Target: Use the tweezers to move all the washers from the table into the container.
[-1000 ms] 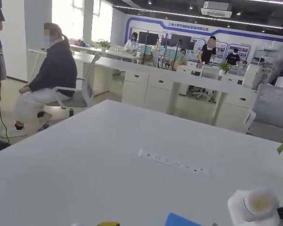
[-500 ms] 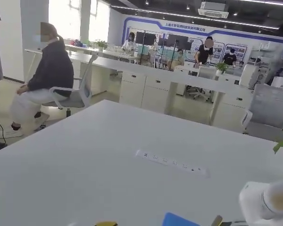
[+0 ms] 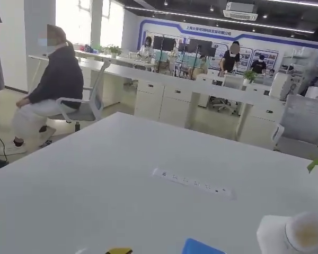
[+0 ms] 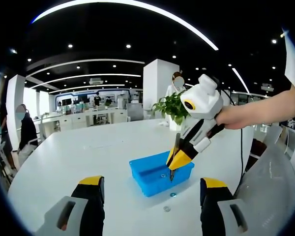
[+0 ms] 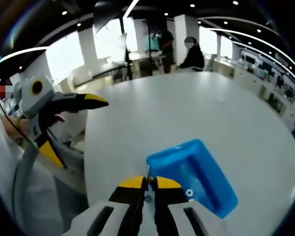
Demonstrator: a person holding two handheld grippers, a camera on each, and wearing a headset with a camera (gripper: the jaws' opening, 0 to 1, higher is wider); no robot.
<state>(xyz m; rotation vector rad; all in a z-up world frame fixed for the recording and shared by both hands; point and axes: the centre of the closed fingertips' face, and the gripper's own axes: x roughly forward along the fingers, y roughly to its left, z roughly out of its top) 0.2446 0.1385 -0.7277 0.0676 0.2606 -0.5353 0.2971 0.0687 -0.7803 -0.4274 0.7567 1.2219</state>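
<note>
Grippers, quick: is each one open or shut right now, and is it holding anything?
Left gripper: open, holding nothing.
Right gripper: shut on tweezers.

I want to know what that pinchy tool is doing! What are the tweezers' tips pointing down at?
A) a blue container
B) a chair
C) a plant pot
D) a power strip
A: in the left gripper view the right gripper holds the tweezers tips down over the open blue container.
</note>
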